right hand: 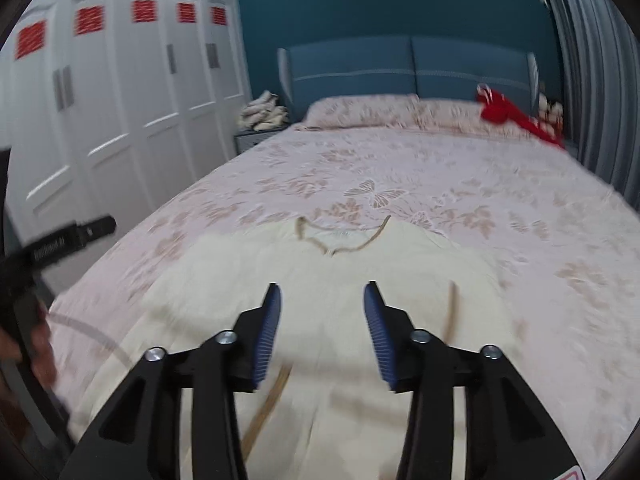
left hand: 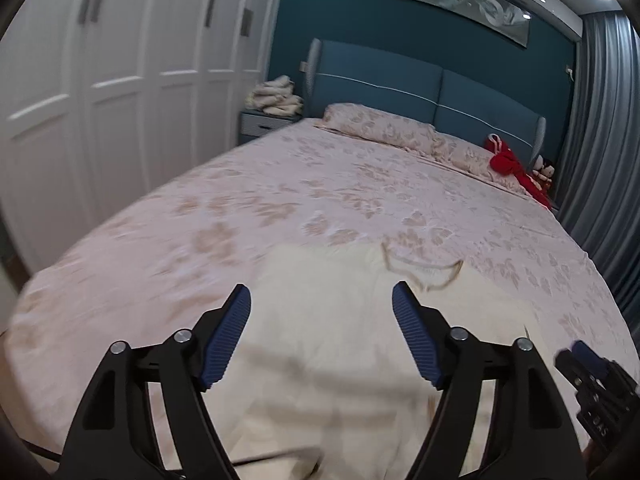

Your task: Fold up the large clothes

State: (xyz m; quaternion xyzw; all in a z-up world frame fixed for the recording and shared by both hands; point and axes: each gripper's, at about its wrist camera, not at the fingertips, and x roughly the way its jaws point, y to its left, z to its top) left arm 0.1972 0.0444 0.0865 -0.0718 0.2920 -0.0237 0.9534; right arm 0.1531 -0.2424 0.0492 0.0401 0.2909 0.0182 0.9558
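A cream garment (right hand: pixel 320 280) lies spread flat on the bed (right hand: pixel 440 184), at the foot end well away from the headboard (right hand: pixel 408 68), its tan-trimmed neckline (right hand: pixel 340 240) pointing toward the headboard. The left gripper (left hand: pixel 320 308) hangs over the garment's body on the side toward the wardrobe, fingers (left hand: pixel 228 340) spread apart and holding nothing; the right gripper (right hand: pixel 322 304) hangs just short of the neckline, its fingers (right hand: pixel 266 336) likewise released and empty. Neither pair touches the cloth, as far as the blurred frames show. Judging from this, the fold has hardly begun — the garment looks laid out, though a tan band (right hand: pixel 452 308) crossing it on the curtain side hints that a sleeve may be turned in; I cannot tell for sure. The next move likely calls for each gripper to drop to an edge or shoulder, pinch only the top layers, and carry them across evenly without dragging the garment along the bed.
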